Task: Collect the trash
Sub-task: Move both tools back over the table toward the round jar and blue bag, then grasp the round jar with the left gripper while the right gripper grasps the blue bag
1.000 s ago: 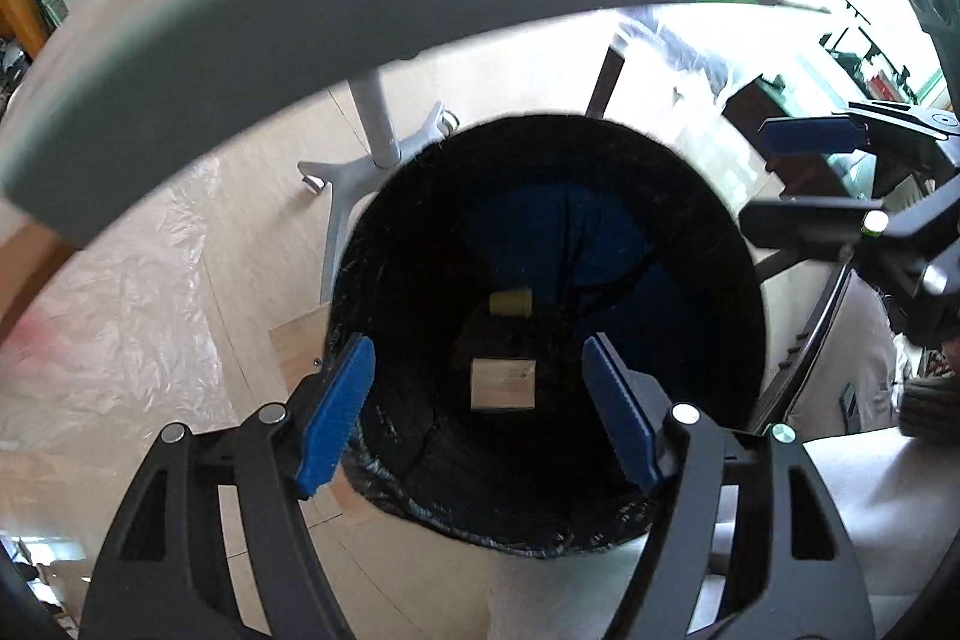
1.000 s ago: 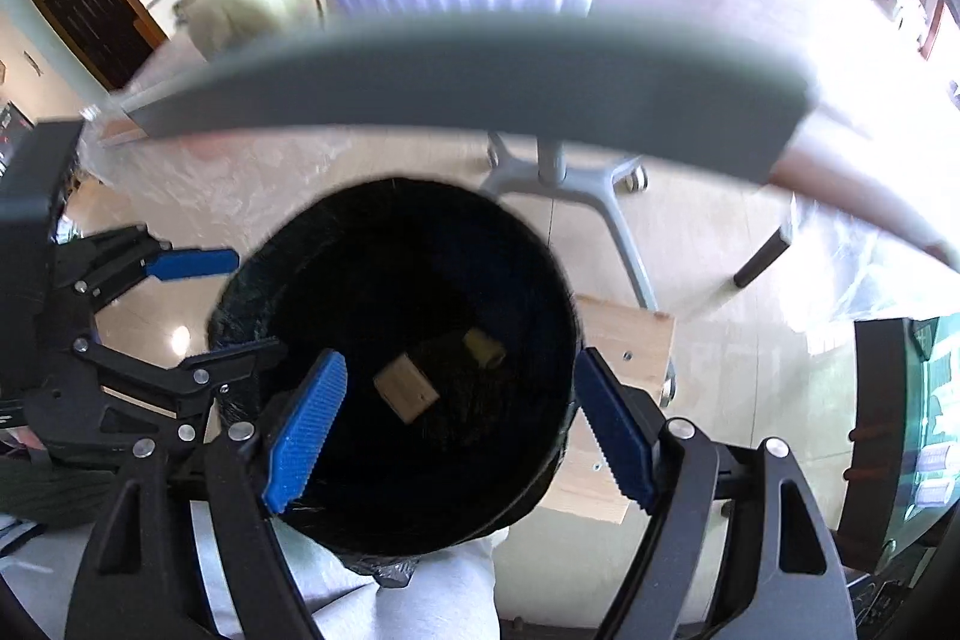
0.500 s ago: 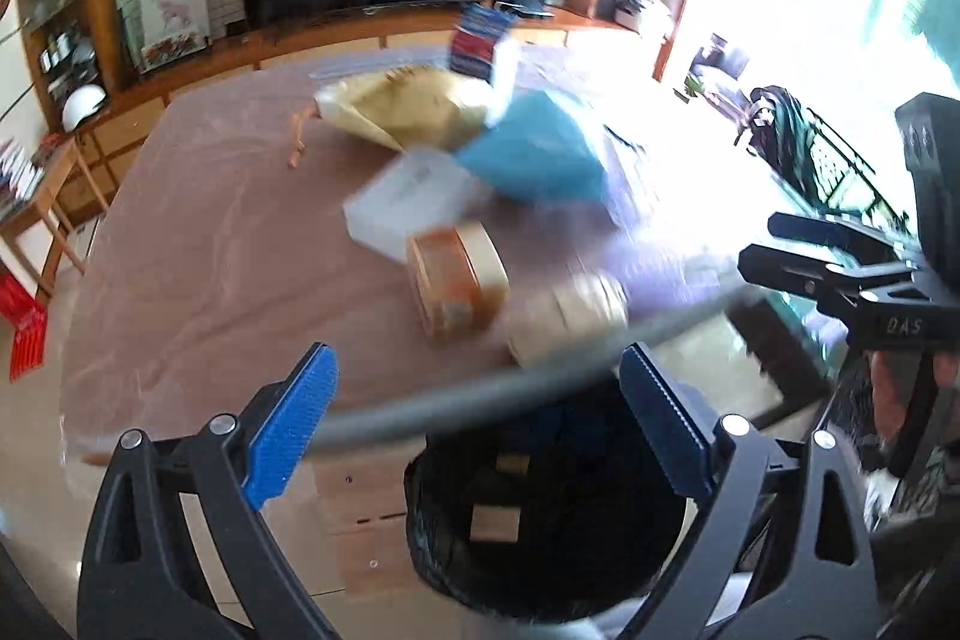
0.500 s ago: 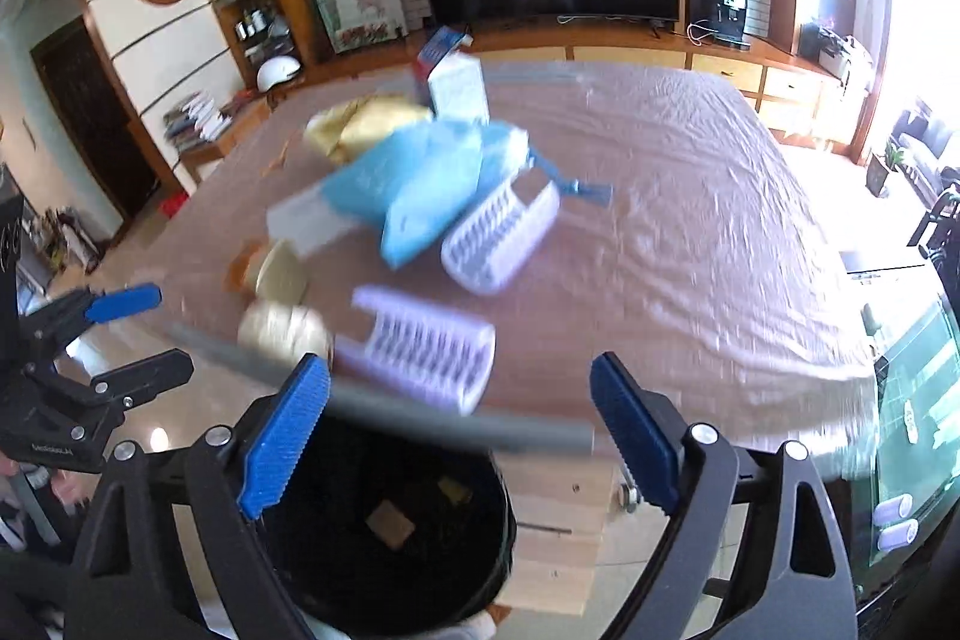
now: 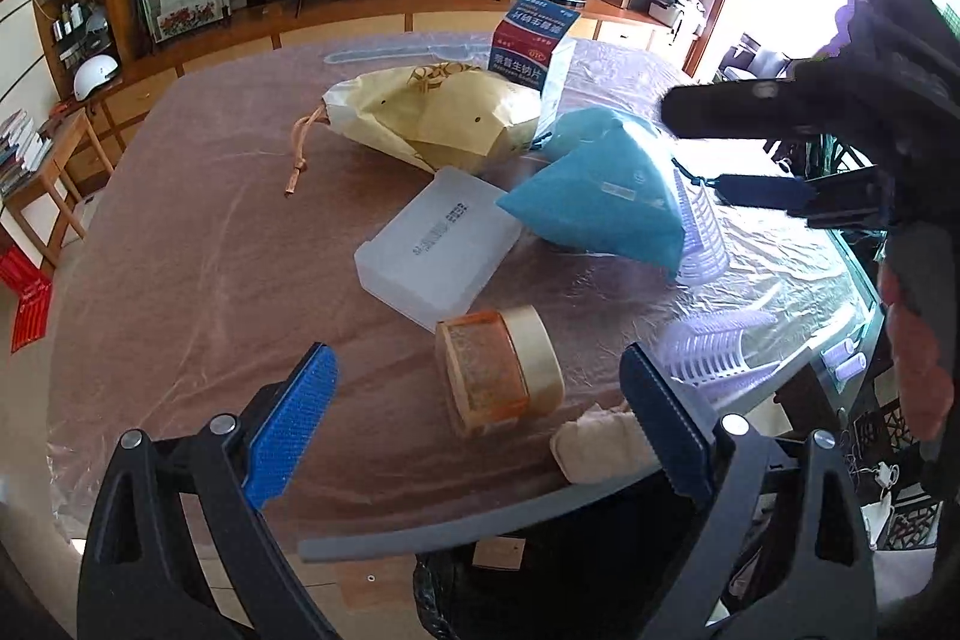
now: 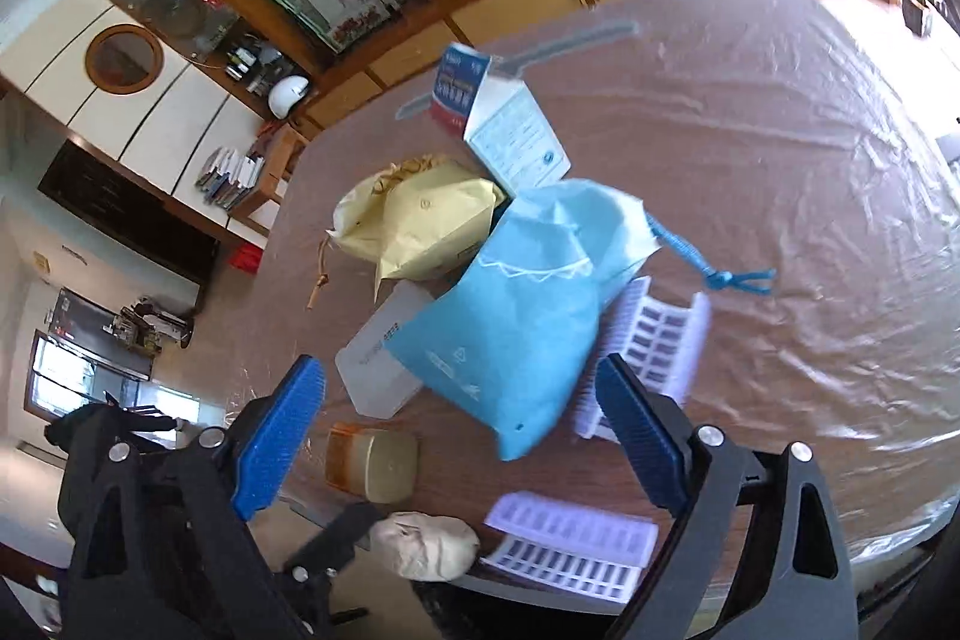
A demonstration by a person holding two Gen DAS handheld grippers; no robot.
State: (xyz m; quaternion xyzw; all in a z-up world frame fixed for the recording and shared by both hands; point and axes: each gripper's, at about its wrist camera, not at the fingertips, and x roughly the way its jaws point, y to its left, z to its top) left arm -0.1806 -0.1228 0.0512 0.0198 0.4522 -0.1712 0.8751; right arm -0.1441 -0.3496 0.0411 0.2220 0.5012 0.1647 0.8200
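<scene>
Trash lies on a brown table (image 5: 180, 250) covered in clear film: a yellow bag (image 5: 432, 118), a blue-and-white carton (image 5: 534, 46), a blue drawstring bag (image 5: 600, 202), a translucent white box (image 5: 438, 244), an orange-lidded jar (image 5: 498, 376) on its side, a beige lump (image 5: 600, 445) and lilac plastic trays (image 5: 714, 340). My left gripper (image 5: 480, 427) is open and empty over the near edge, the jar between its fingers. My right gripper (image 6: 462, 430) is open and empty above the blue bag (image 6: 516, 316). The black-lined bin (image 5: 540, 580) stands below the table edge.
A TV and wooden cabinets stand behind the table. A small side table with books (image 5: 24, 160) is at the left. The right gripper's body (image 5: 840, 148) shows at the right of the left wrist view. More trays (image 6: 570, 544) lie at the near edge.
Both grippers have risen from over the bin's opening to above the tabletop. Both stayed open and empty. The right gripper has tilted and moved in over the blue bag.
</scene>
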